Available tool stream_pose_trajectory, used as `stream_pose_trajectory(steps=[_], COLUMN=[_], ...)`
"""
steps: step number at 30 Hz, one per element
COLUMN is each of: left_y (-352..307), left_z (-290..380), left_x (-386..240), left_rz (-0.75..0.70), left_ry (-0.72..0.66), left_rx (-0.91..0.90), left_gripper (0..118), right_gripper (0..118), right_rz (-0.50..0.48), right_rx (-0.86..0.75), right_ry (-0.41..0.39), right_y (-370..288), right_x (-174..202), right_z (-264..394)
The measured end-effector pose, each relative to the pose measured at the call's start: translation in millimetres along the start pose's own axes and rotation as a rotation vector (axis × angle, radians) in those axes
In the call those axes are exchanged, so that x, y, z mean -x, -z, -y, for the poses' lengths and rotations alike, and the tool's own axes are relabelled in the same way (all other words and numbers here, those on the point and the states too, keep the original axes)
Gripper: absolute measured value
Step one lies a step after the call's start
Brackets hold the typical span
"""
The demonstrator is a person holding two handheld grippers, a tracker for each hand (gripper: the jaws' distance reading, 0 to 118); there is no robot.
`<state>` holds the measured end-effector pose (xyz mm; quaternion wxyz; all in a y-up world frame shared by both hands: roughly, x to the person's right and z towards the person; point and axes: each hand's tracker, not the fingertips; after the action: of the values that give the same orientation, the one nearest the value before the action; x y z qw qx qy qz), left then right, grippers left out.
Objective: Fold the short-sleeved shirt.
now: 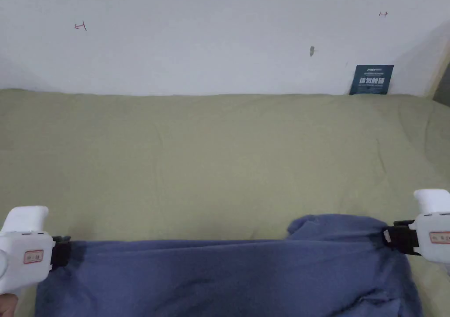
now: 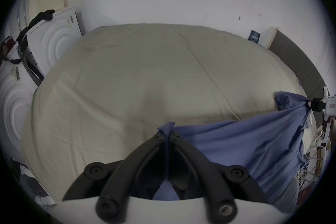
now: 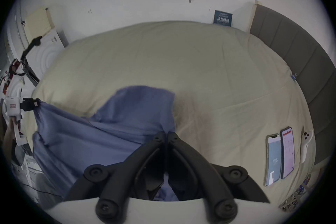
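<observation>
Blue shirt (image 1: pixel 228 278) stretched along the bed's (image 1: pixel 219 164) near edge; left gripper (image 1: pixel 61 252) and right gripper (image 1: pixel 389 239) each clamp one end.

Plain blue shirt (image 1: pixel 228 278), olive-beige bedsheet (image 1: pixel 219 155), white wall (image 1: pixel 197 32)

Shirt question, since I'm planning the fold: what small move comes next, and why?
Probably carry the shirt forward and lay it flat on the bed: the left hand-held gripper and right hand-held gripper each pinch a corner, and it hangs stretched between them.
</observation>
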<state>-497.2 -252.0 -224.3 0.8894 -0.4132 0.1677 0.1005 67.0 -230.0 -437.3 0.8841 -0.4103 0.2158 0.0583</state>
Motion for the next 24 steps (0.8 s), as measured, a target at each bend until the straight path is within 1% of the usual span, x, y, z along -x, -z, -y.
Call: stream_pose_trajectory(steps=[3, 5, 9, 12, 16, 18, 24], left_y=[-35.4, -54.5, -92.7, -114.2, -124.7, -123.7, -105.3], left_z=[19.4, 34.8, 72.9, 105.6, 147.2, 166.5, 199.3], left_x=[4.7, 10.1, 14.2, 17.0, 23.9, 28.5, 42.7], left_rz=[0.011, 0.021, 0.025, 0.034, 0.04, 0.053, 0.068], left_ry=[0.003, -0.002, -0.004, -0.006, 0.01, 0.001, -0.005], left_rx=[-0.031, -0.041, -0.064, -0.078, -0.071, -0.052, -0.027], left_gripper=[2, 2, 2, 2, 2, 2, 2], right_gripper=[4, 4, 4, 4, 4, 4, 4], right_rz=[-0.03, -0.039, -0.038, -0.042, -0.047, -0.056, -0.068], right_rx=[-0.027, -0.041, -0.062, -0.064, -0.023, 0.013, 0.077], right_ry=[0.002, -0.014, -0.042, -0.052, -0.035, -0.01, 0.032], right_y=[-36.5, -61.1, -101.2, -117.0, -123.5, -121.2, -97.5], right_x=[2.1, 7.4, 15.9, 19.6, 20.7, 19.0, 5.7], right_z=[19.7, 35.9, 77.6, 116.4, 164.3, 186.8, 218.6])
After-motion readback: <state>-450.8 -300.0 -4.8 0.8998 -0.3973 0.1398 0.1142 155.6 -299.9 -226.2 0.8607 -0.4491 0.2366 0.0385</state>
